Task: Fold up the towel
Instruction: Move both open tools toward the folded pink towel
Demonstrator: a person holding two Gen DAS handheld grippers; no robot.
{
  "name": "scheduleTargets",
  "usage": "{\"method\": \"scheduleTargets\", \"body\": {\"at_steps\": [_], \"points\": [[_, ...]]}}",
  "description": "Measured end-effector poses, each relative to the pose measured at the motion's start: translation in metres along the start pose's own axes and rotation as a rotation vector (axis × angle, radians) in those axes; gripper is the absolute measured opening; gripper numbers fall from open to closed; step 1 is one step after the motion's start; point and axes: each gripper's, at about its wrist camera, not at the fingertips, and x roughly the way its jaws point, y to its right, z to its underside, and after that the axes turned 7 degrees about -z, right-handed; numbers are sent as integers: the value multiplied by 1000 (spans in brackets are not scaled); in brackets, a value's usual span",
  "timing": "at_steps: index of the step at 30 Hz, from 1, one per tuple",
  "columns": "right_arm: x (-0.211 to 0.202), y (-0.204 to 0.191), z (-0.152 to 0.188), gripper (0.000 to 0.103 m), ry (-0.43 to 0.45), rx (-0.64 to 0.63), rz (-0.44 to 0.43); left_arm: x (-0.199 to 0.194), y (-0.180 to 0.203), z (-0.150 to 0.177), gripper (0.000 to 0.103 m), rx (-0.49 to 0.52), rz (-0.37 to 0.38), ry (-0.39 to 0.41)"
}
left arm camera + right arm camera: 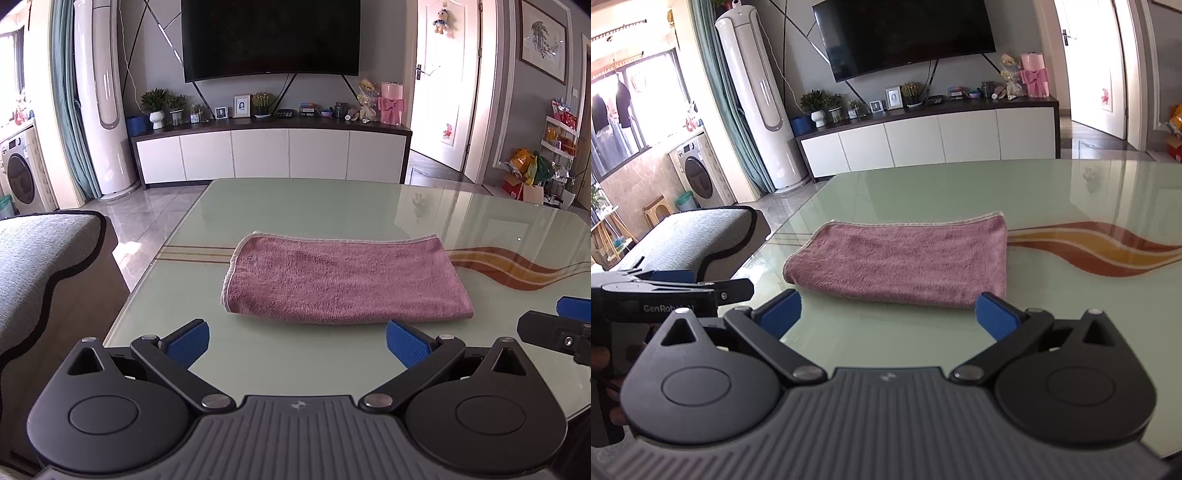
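your pink terry towel with its white-stitched hem (345,278) lies flat on the pale green glass surface (295,206), already doubled at least once (folded edge nearest you). your left gripper (297,341) and right gripper (888,315) hang spread wide, holding nothing; judging by its length, another fold seems left.

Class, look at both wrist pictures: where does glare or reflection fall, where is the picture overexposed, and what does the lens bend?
Left wrist view: the glass table mirrors the door and wall; the TV's bottom edge bows. Right wrist view: the window at left is blown out; the air conditioner leans. The pink towel looks sharp in both.
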Motion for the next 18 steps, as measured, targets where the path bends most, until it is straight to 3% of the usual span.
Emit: {"method": "scheduleTargets", "body": {"at_steps": [10,18], "points": [[12,2,-13,103,16,3,9,26,0,-12,103,19,-1,23],[37,17,-28,103,13,7,56,66,-1,-25,103,6,45,15]]}}
